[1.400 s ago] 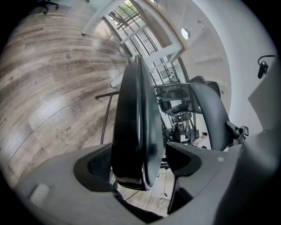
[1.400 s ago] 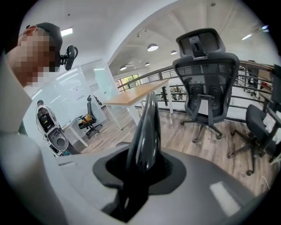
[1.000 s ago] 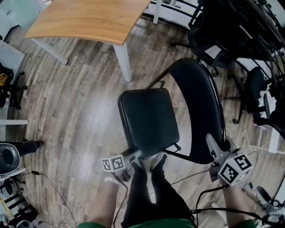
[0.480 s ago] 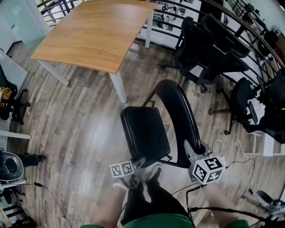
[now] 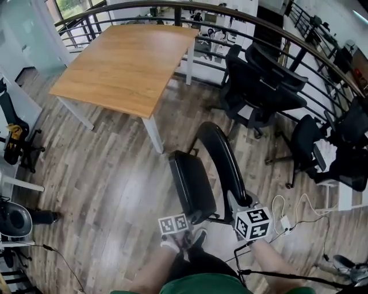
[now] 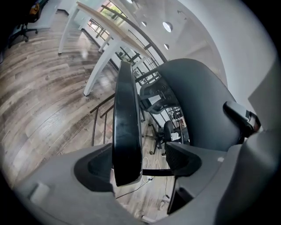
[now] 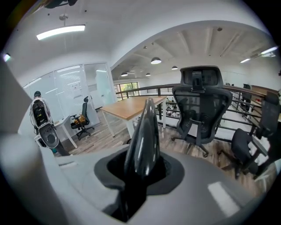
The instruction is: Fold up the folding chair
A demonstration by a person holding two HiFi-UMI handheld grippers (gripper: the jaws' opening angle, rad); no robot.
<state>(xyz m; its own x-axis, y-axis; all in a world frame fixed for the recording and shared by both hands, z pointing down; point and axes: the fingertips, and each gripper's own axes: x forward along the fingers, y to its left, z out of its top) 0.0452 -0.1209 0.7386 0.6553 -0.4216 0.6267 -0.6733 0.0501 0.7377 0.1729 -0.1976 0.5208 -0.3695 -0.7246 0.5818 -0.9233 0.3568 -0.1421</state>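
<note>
The black folding chair stands on the wood floor just in front of me. Its seat [image 5: 192,186] is tipped up, close to the curved backrest [image 5: 224,158]. My left gripper [image 5: 187,217] is at the seat's front edge. In the left gripper view the seat [image 6: 125,114] runs edge-on between the jaws of the left gripper [image 6: 140,165], against the left pad [image 6: 94,169], with a gap to the right pad [image 6: 182,160]. My right gripper [image 5: 237,202] is shut on the backrest's top rim. In the right gripper view the backrest [image 7: 142,136] fills the jaws of the right gripper [image 7: 140,169].
A wooden table [image 5: 126,57] with white legs stands beyond the chair. Black office chairs [image 5: 261,92] and a curved railing [image 5: 172,7] are at the back right. White cables [image 5: 287,215] lie on the floor to the right. My shoes [image 5: 184,238] are right under the chair's front.
The seat has swung up from lying flat to standing steeply beside the backrest. My left gripper rose with its front edge. The right gripper stayed on the backrest and rose a little.
</note>
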